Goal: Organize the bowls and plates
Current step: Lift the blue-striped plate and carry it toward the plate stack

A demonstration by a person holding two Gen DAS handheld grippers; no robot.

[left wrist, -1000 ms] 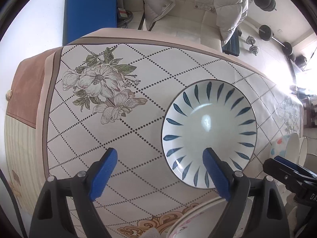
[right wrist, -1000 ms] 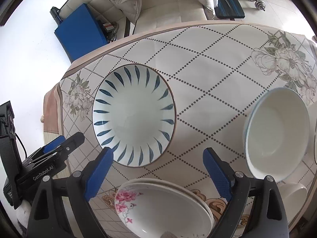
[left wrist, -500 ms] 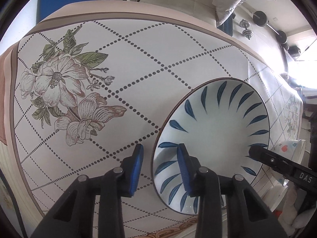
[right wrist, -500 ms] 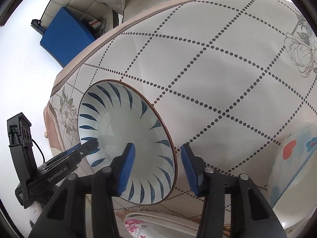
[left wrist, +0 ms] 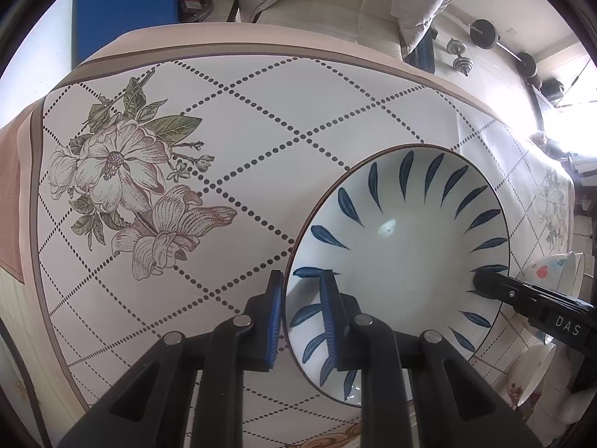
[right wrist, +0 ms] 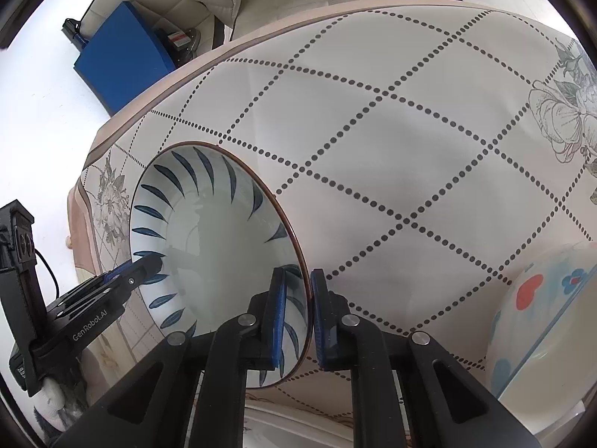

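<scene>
Bowl (left wrist: 403, 261); round, glossy, blue-leaf rim

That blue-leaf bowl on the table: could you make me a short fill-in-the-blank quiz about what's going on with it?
1. The leaf strokes inside the bowl are ____ in colour.
2. The left gripper and the right gripper both clamp the bowl's ____.
3. The tablecloth carries a dotted ____ pattern.

Missing words: blue; rim; diamond
</scene>
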